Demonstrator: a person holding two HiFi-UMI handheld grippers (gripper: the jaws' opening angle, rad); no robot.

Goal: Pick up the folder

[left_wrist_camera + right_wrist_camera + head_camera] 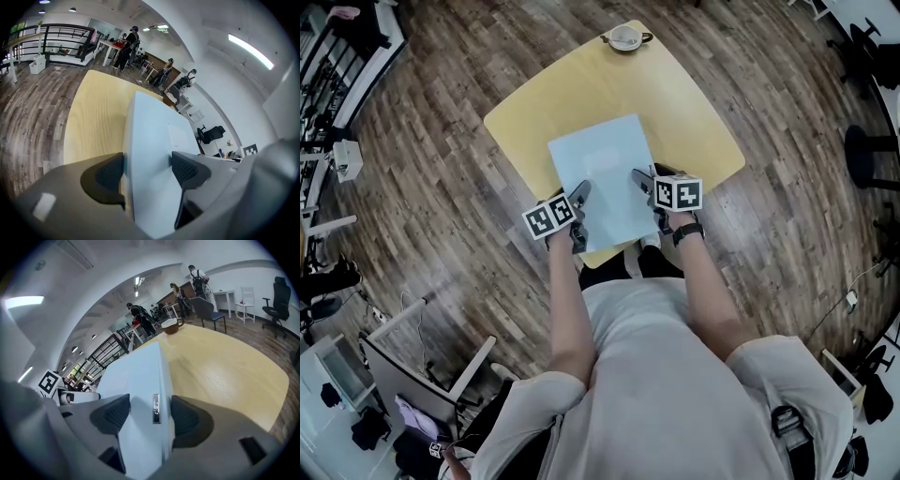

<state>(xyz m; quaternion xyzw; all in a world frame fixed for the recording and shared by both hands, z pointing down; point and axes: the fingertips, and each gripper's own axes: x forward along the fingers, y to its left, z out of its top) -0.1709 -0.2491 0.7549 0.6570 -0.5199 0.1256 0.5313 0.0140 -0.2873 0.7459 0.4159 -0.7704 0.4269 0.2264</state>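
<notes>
A light blue folder (pixel 605 178) lies on the yellow table (pixel 525 117), its near end reaching past the table's front edge. My left gripper (pixel 578 208) is at the folder's near left corner. In the left gripper view the folder (pixel 150 154) fills the gap between the jaws and both pads (pixel 185 169) touch it. My right gripper (pixel 645 187) is at the near right corner. There the folder's thick edge (pixel 147 399), which bears a small label, sits clamped between the two pads (pixel 115 414). Whether the folder is off the table I cannot tell.
A cup on a saucer (pixel 625 37) stands at the table's far edge, also visible as a cup (pixel 171 326) in the right gripper view. Wooden floor surrounds the table. Black stools (pixel 867 155) stand at the right, desks and clutter at the left. People stand far back in the room.
</notes>
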